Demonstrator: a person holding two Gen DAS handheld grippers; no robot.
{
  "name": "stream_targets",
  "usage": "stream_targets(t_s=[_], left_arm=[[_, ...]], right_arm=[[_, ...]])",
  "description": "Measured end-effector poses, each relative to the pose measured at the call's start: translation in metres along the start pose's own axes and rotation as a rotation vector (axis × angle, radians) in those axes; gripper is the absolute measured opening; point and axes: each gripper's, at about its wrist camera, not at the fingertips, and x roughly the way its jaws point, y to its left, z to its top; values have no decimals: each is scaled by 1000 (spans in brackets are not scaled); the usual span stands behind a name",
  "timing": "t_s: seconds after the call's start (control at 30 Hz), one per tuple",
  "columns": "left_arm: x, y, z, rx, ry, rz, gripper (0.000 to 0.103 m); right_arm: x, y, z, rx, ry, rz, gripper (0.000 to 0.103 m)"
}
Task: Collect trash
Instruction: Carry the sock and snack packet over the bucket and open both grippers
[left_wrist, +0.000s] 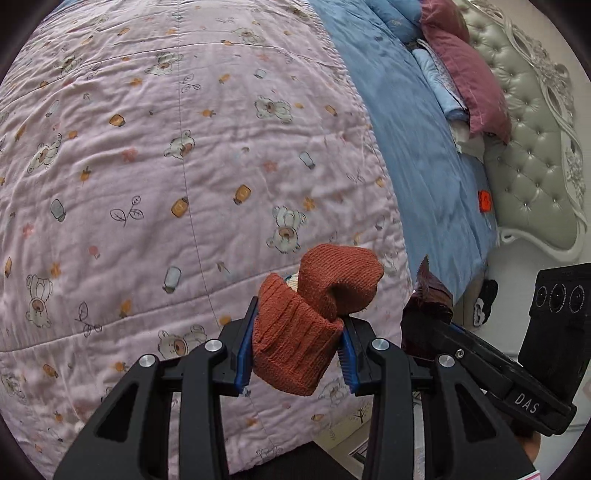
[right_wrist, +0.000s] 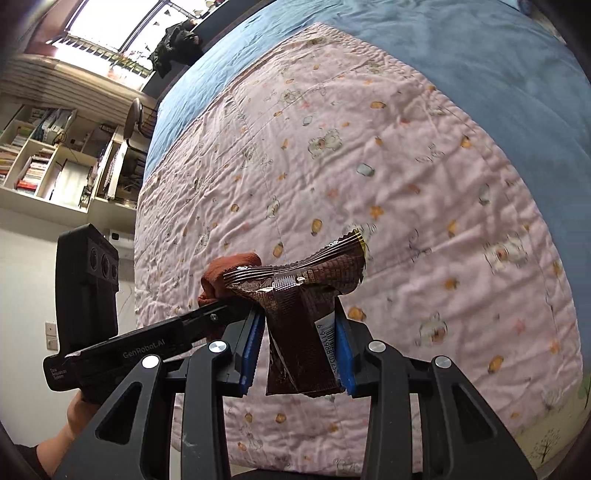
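My left gripper (left_wrist: 295, 352) is shut on a rust-orange knitted sock (left_wrist: 317, 317), folded over itself, and holds it above the pink bear-print quilt (left_wrist: 166, 166). My right gripper (right_wrist: 301, 349) is shut on a dark brown snack wrapper (right_wrist: 299, 295) with a barcode, also above the quilt (right_wrist: 388, 166). The two grippers are side by side. The wrapper (left_wrist: 430, 291) and the right gripper's body (left_wrist: 498, 373) show at the right of the left wrist view. The sock (right_wrist: 229, 273) and the left gripper's body (right_wrist: 122, 350) show at the left of the right wrist view.
A blue sheet (left_wrist: 417, 122) lies beyond the quilt, with blue and maroon pillows (left_wrist: 469, 74) against a grey tufted headboard (left_wrist: 535, 155). A small orange object (left_wrist: 484, 201) lies on the blue sheet near the headboard. Bookshelves (right_wrist: 40, 158), a desk chair (right_wrist: 135, 118) and a window (right_wrist: 110, 26) stand past the bed's far side.
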Motion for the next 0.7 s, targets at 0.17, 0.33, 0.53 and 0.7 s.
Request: stream_targets(t_s=[0.17,0.33,0.53,0.7], left_arm=[[-5,-20,-45,85,19,-3,38],[0,-37,-92,135,60,-17,38],[18,-70,-140,205,129,-25,38],[46,-109,-173,293,177,-8,38]], right_arm=[[-30,-28,-59,100,-44,-7,35],[-55,-50,-107,163,-84,-19,35],[-84,-80,-150,241,-126,-17,35],[-106,-120,-180,330,-156,6,35]])
